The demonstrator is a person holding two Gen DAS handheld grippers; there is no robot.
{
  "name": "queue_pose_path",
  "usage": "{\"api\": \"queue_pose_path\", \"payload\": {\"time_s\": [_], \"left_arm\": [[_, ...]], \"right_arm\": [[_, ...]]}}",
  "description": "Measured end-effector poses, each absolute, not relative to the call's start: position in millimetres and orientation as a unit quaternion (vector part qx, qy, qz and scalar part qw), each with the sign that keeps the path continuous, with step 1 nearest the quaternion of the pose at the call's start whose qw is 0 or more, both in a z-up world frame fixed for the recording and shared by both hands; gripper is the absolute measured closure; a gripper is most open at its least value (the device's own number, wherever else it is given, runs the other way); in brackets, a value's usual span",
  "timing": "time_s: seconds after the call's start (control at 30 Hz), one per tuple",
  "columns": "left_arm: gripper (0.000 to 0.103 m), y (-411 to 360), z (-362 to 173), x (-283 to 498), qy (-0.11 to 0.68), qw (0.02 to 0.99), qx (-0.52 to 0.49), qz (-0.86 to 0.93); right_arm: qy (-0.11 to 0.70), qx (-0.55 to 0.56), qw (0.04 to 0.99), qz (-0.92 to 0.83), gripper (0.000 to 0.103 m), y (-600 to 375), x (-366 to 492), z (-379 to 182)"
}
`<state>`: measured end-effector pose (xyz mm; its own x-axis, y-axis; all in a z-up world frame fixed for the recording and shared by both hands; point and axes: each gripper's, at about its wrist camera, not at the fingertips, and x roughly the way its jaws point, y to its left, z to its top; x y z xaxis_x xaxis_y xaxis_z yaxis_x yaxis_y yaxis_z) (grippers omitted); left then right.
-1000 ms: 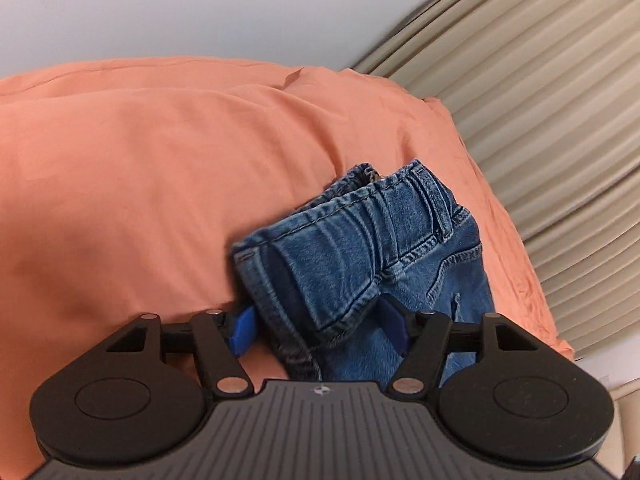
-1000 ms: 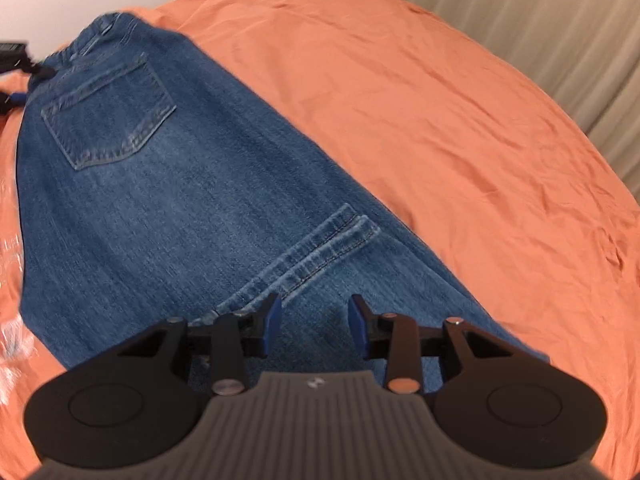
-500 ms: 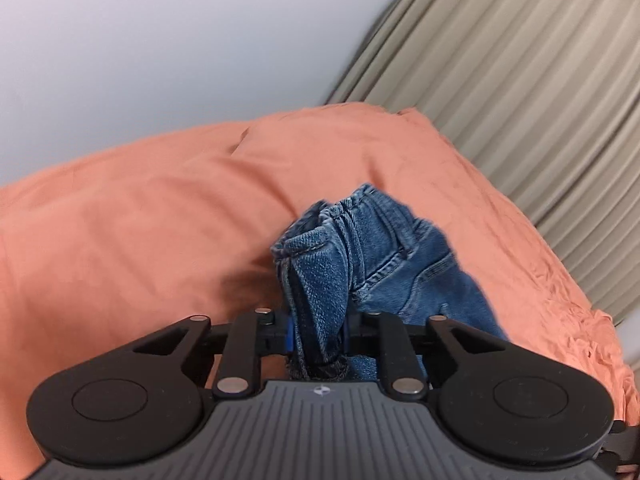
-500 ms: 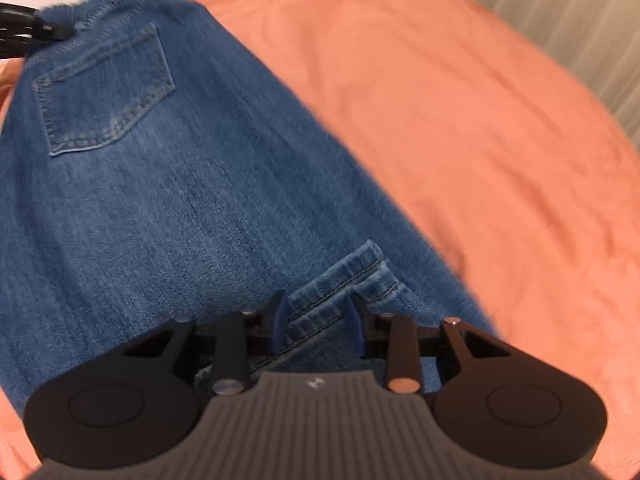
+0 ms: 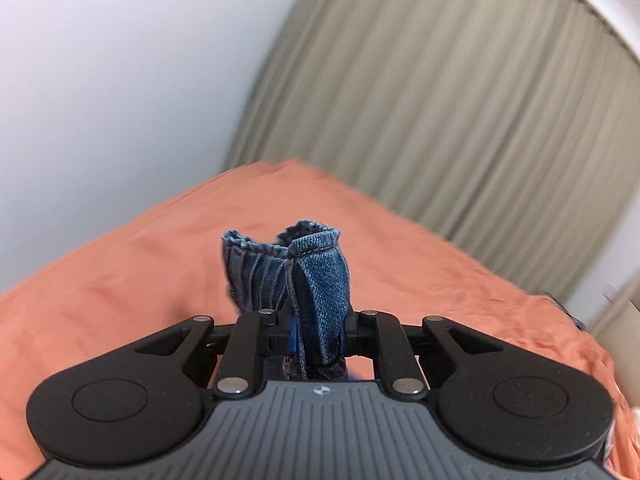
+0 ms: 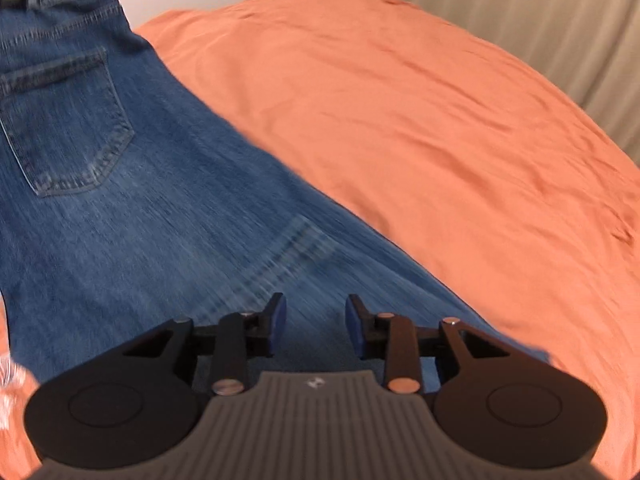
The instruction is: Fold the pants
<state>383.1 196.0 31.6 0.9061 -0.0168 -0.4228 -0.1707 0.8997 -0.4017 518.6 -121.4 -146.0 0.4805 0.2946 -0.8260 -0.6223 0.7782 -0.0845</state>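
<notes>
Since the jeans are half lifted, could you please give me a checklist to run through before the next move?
1. Left gripper shut on the jeans: ok, a bunch of denim is pinched.
2. Right gripper gripping fabric: not ok, it is open over the jeans.
3. Hem seam between the right gripper's fingers: not ok, it lies ahead of them.
4. Orange bedspread beside the jeans bare for the fold: ok.
5. Whether the right gripper touches the denim: cannot tell.
</notes>
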Motion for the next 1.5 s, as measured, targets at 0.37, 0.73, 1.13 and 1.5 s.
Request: {"api": "queue_pose_path", "payload": {"time_s": [0.37, 0.73, 1.13, 1.5], "left_arm": [[0.085, -45.4, 111.6, 443.1, 0.205, 0.975, -0.072, -0.057], [0.085, -230.4, -38.5, 473.8, 0.315, 0.938, 0.051, -0.132], [0.034, -231.1, -98.0, 459.9, 0.482, 0.821, 0.002, -0.306], [0.028, -112.8, -53.3, 436.6, 0.435, 0.856, 0.045, -0.277]], "right_arm": [[0.41, -0.107, 0.876, 0.231, 0.073, -247.6, 451.5, -119.5], [0.416, -0.063, 0.885, 0.201, 0.072, -343.8, 396.8, -130.8], [0.449, -0.057, 0.873, 0.18, 0.07, -374.9, 386.1, -167.5], [0.402, -0.017, 0.893, 0.199, 0.069, -353.4, 404.1, -114.1]]}}
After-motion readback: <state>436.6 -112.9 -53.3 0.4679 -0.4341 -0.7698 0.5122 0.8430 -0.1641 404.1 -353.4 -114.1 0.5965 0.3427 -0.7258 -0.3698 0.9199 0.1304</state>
